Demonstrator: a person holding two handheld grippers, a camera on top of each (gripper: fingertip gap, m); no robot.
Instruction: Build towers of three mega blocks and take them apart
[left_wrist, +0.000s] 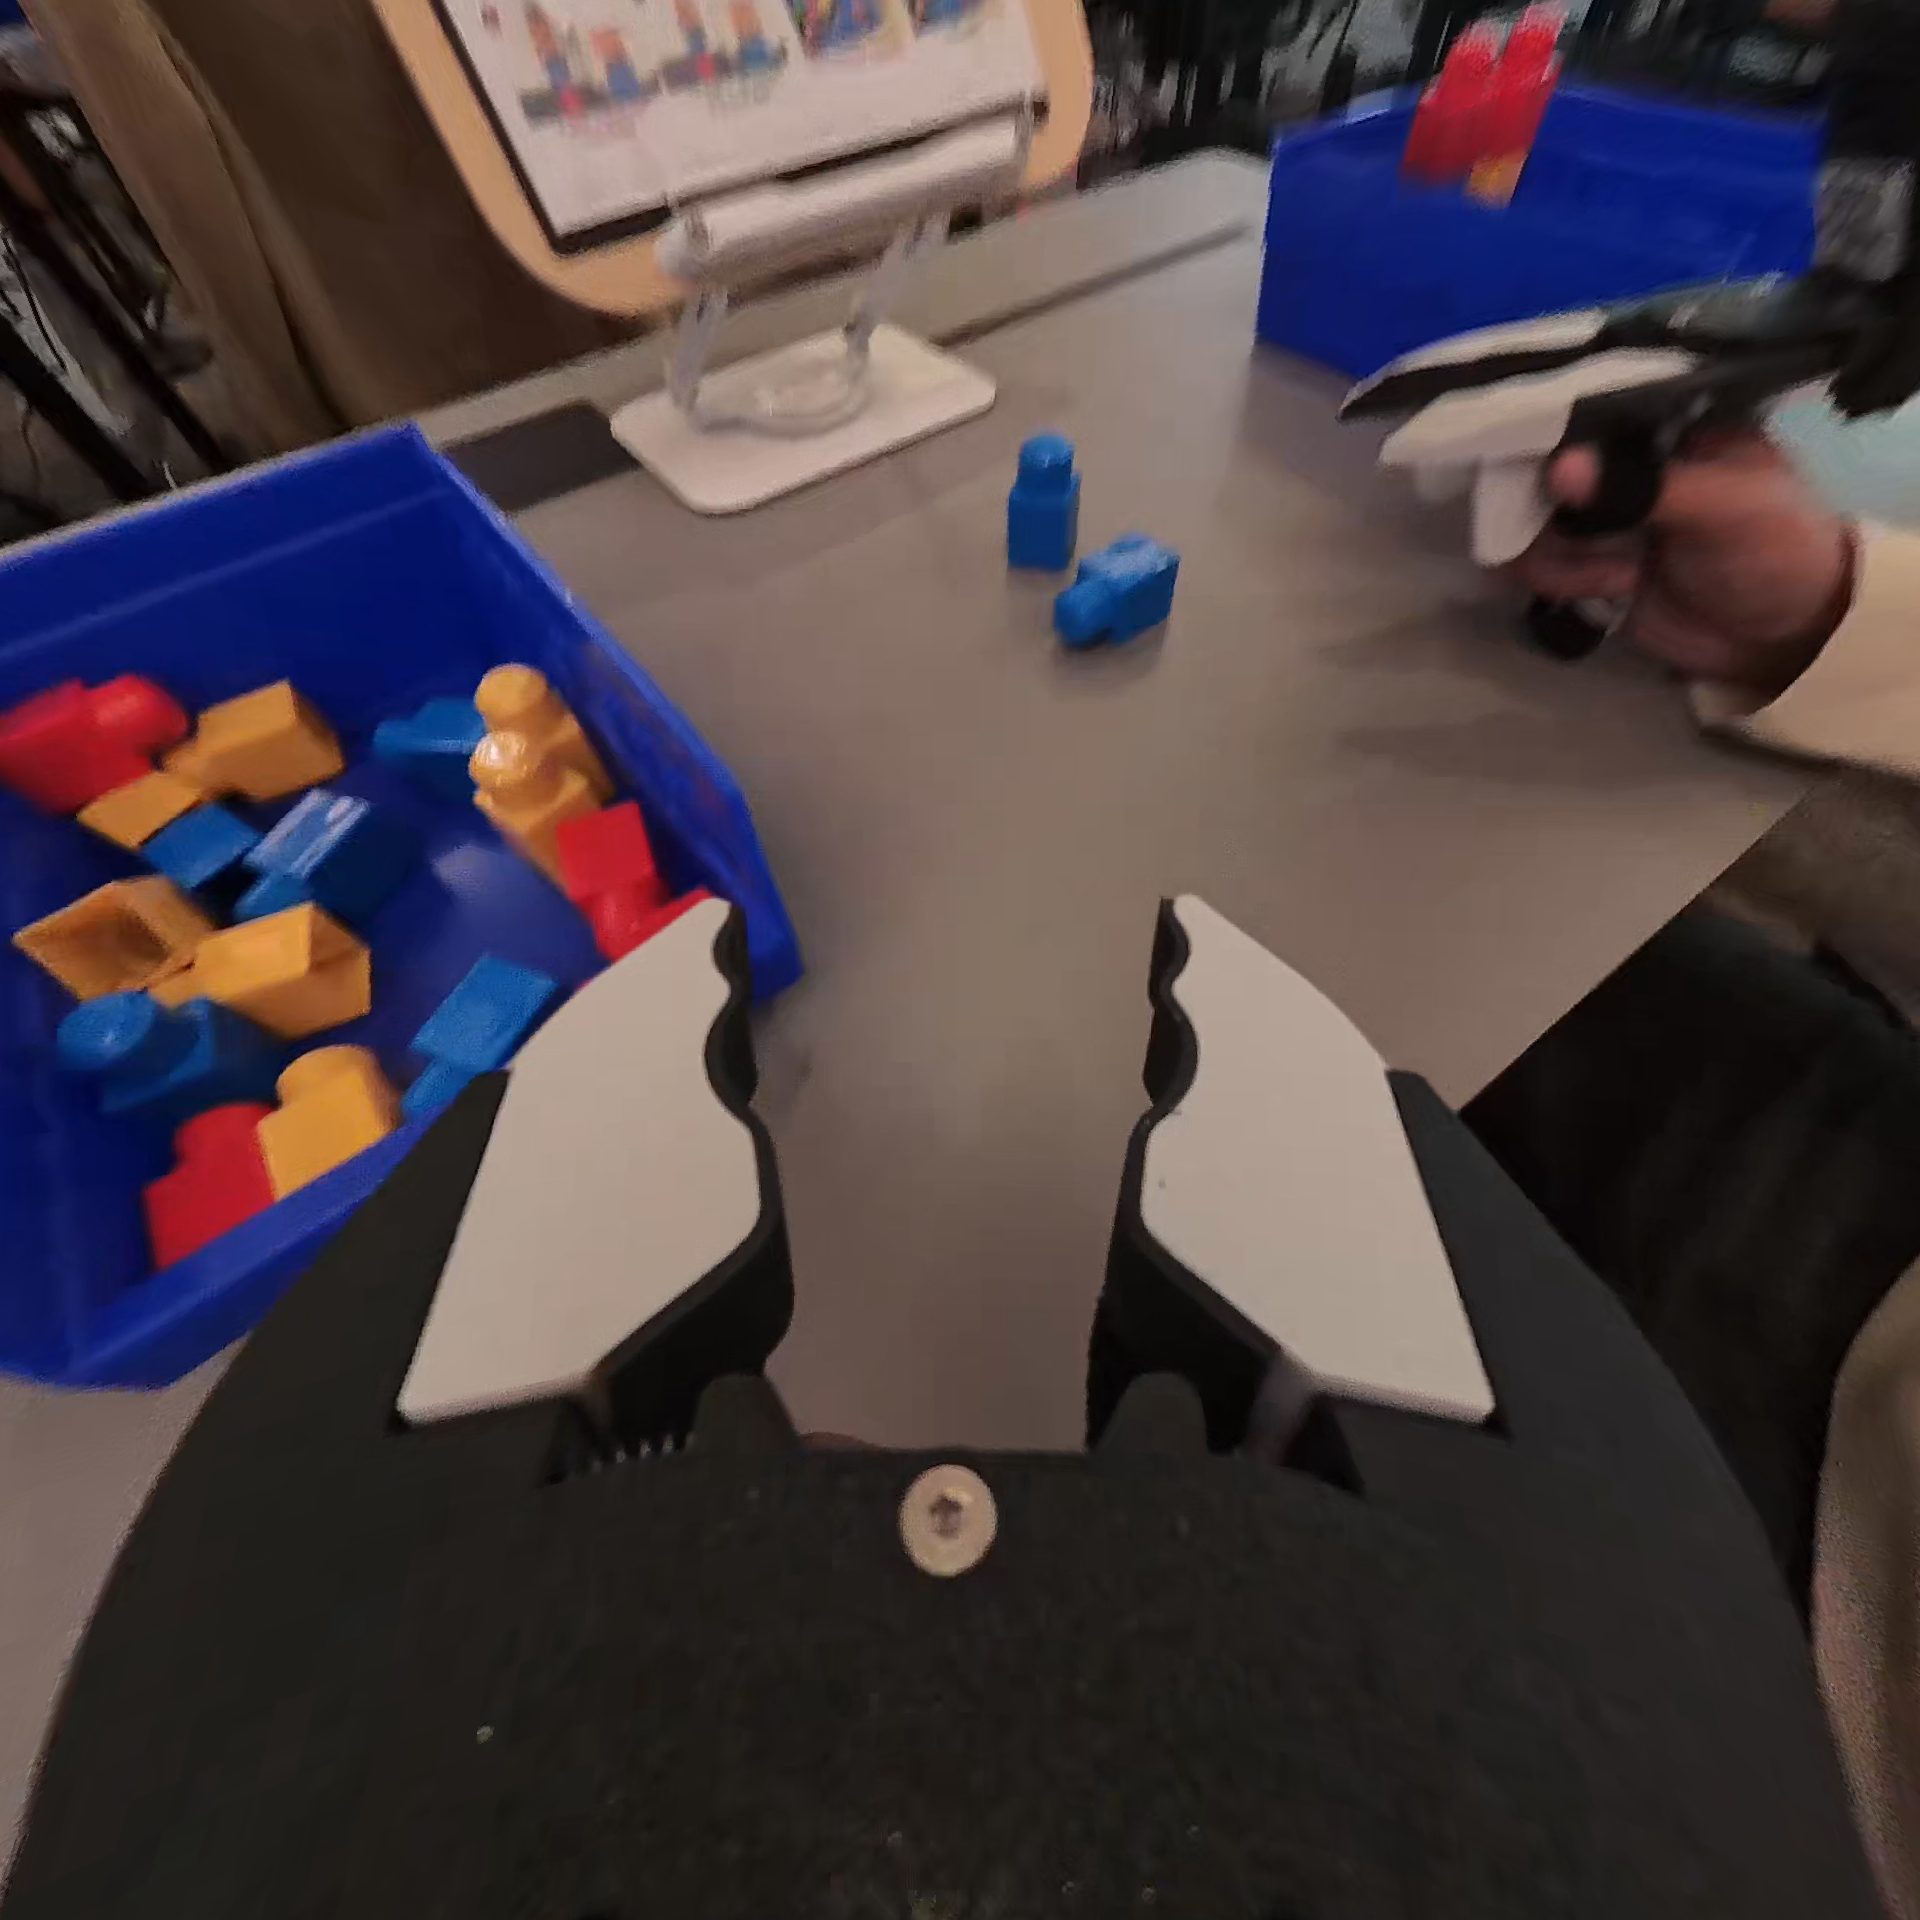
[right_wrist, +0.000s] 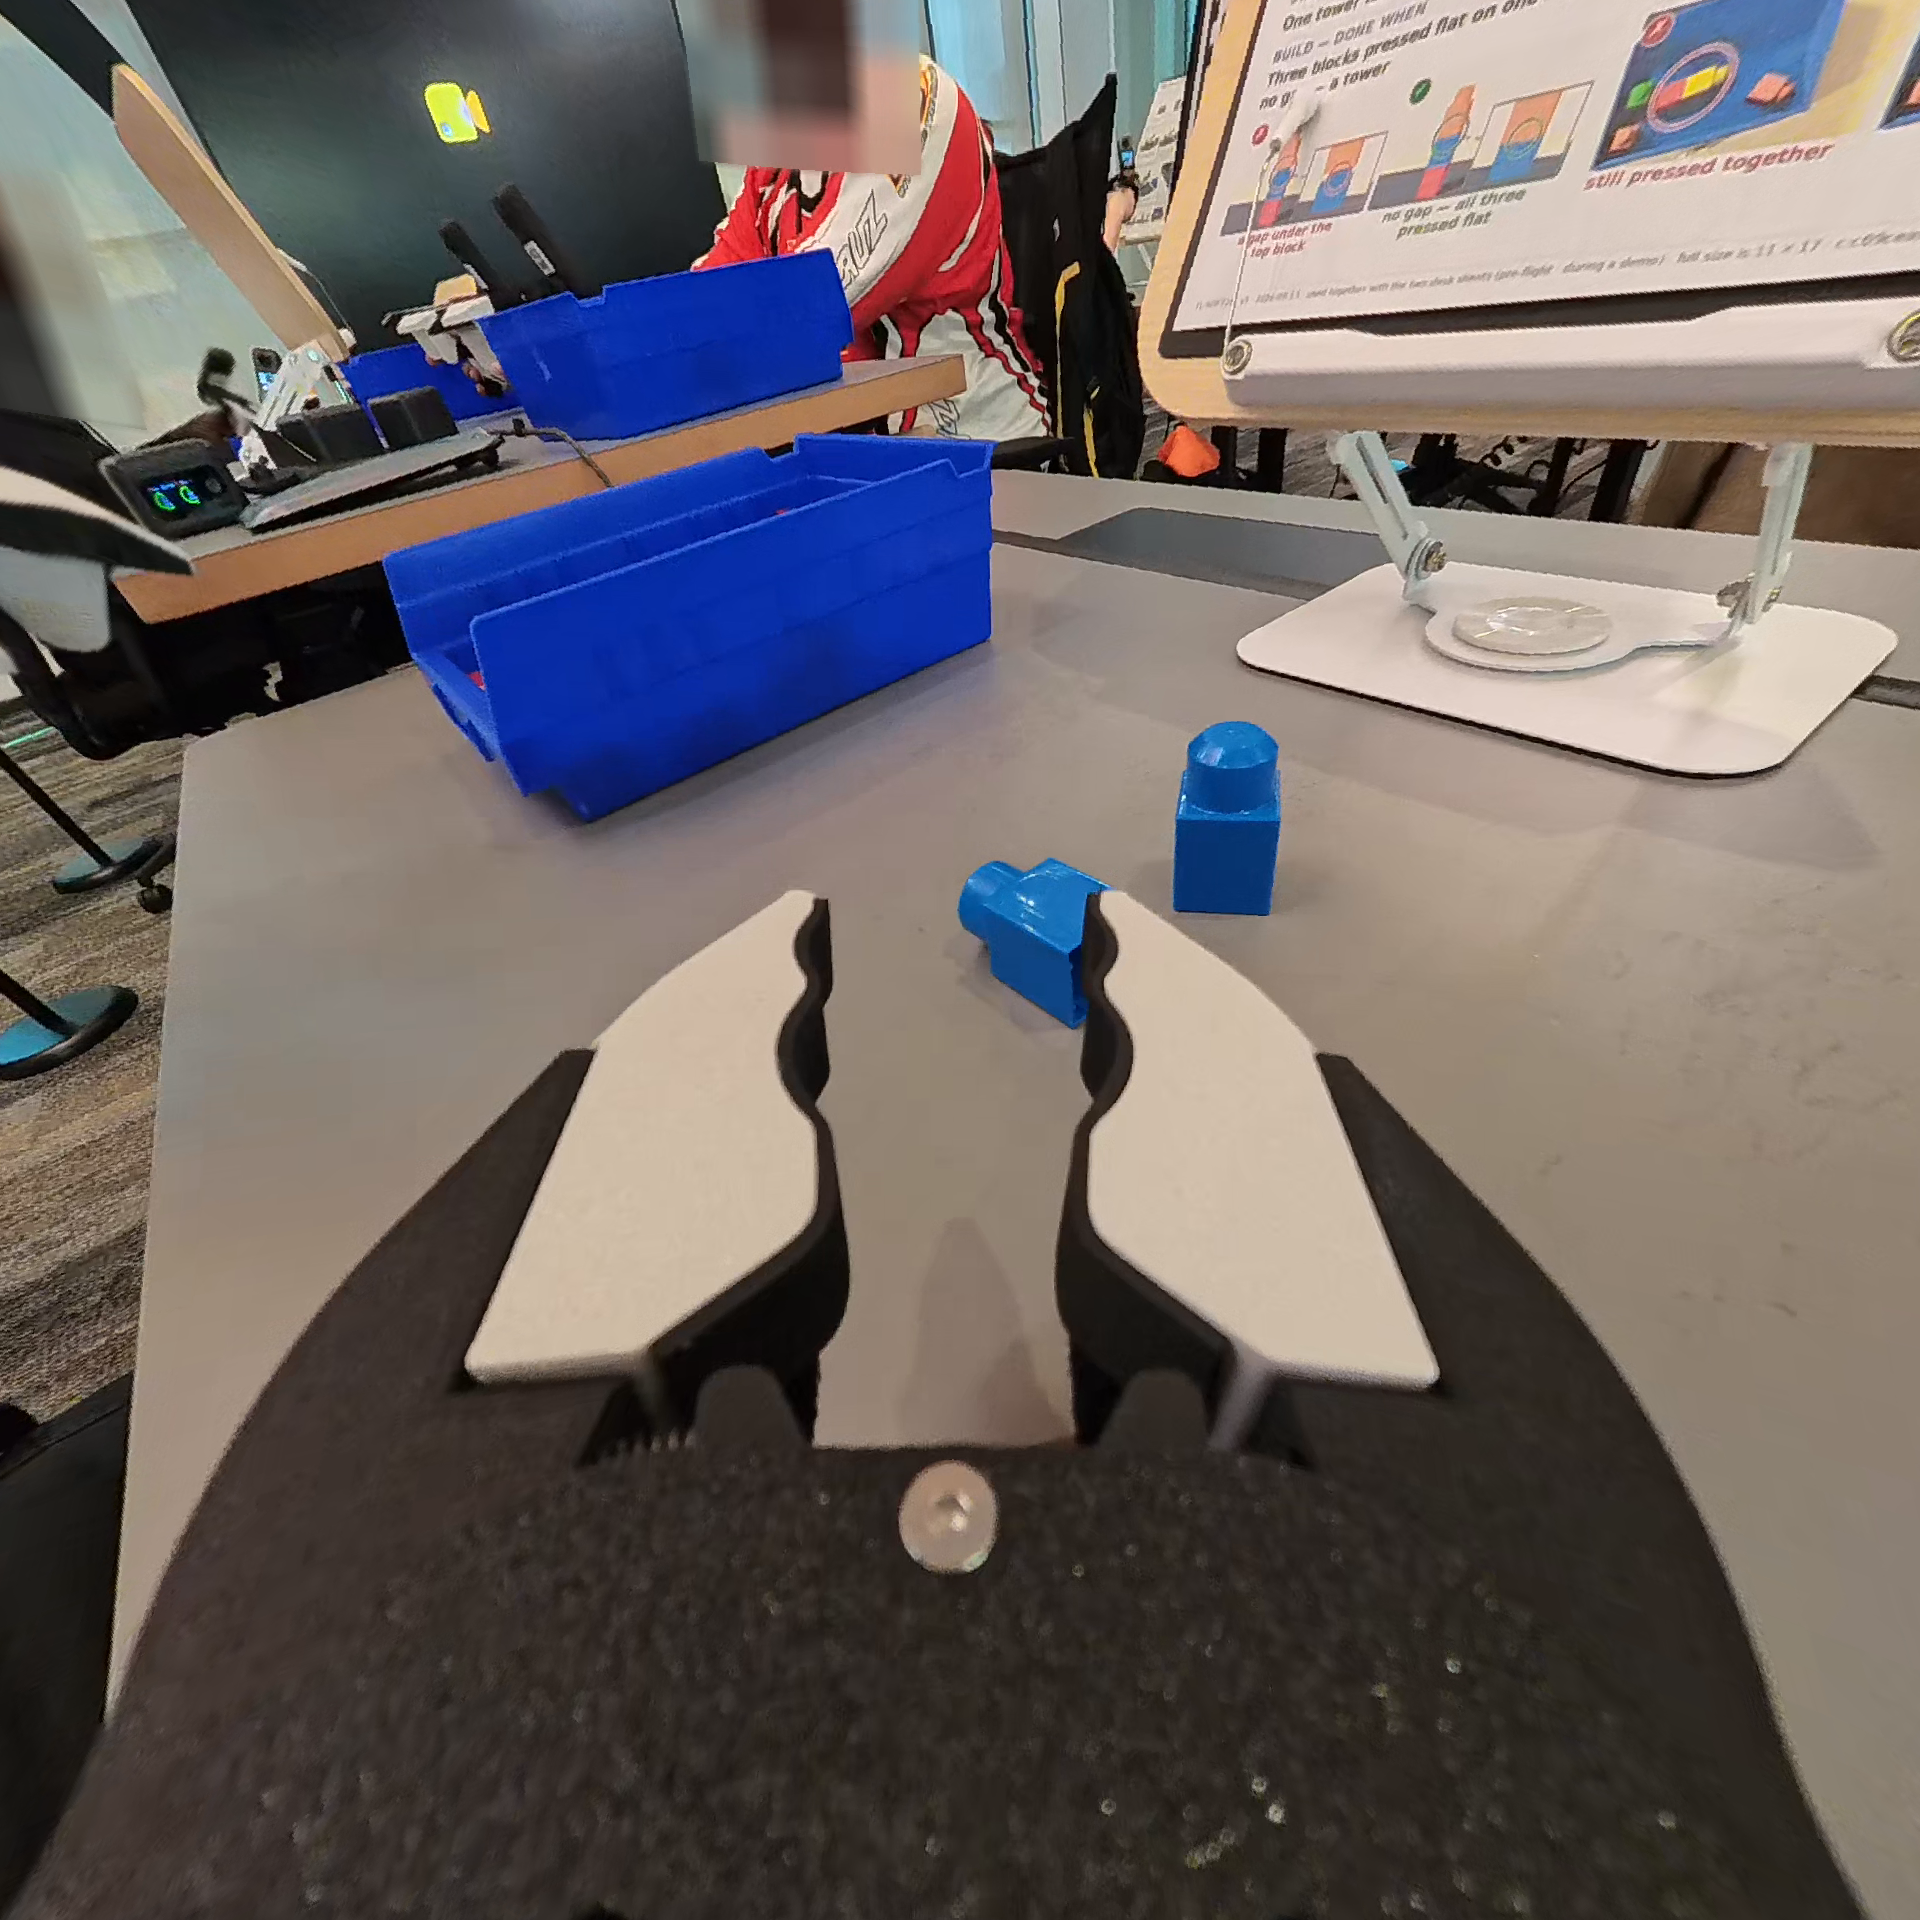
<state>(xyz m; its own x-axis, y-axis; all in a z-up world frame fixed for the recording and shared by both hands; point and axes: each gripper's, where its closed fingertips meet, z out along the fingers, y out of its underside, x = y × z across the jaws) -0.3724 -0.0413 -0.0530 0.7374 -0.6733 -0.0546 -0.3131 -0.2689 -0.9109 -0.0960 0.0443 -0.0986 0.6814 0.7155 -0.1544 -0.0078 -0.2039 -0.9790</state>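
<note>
Just beside the upright blue plastic block (right_wrist: 1226, 831), a second blue block (right_wrist: 1029, 935) is seen lying on its side, stud pointed away from it. The right gripper (right_wrist: 956, 966), half-open and empty, is judged nearer; the left gripper (left_wrist: 951, 997) is spread wide, holding nothing.

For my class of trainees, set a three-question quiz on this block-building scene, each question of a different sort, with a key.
1. True or false: both loose blue blocks on the grey table stand upright.
2. Multiple choice: the left gripper is (A) shut on a red block, (B) open with nothing between its fingers, (C) shut on a yellow block.
3. Short answer: which three colours of block lie in the blue bin beside the left gripper?

Key
1. False: the upright block stands with its stud on top; the tipped block lies on its side.
2. B.
3. Red, yellow and blue.
</note>
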